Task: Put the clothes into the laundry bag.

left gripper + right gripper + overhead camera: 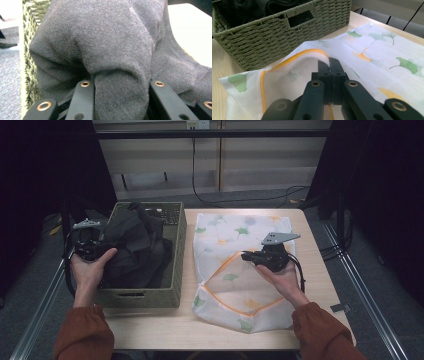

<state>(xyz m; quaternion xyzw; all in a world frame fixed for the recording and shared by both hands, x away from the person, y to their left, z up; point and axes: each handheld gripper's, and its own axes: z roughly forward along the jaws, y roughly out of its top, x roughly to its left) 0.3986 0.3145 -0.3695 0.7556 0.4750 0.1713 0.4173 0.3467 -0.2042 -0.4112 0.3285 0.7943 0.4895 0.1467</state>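
Note:
A dark grey garment (134, 247) is piled in a woven green basket (176, 251) at the table's left. My left gripper (100, 246) is shut on a fold of that garment (112, 50) at the basket's left side; cloth bulges between its black fingers (83, 100). A white mesh laundry bag (240, 265) with ginkgo-leaf print and a yellow-trimmed opening lies flat on the right half of the table. My right gripper (246, 255) is shut on the yellow rim of the bag (309, 53), lifting it slightly, with the basket (274, 37) just beyond.
The wooden table (320, 270) has bare surface to the right of the bag and along the front edge. Black cables (240, 197) trail on the floor behind the table. Metal rails run along both sides.

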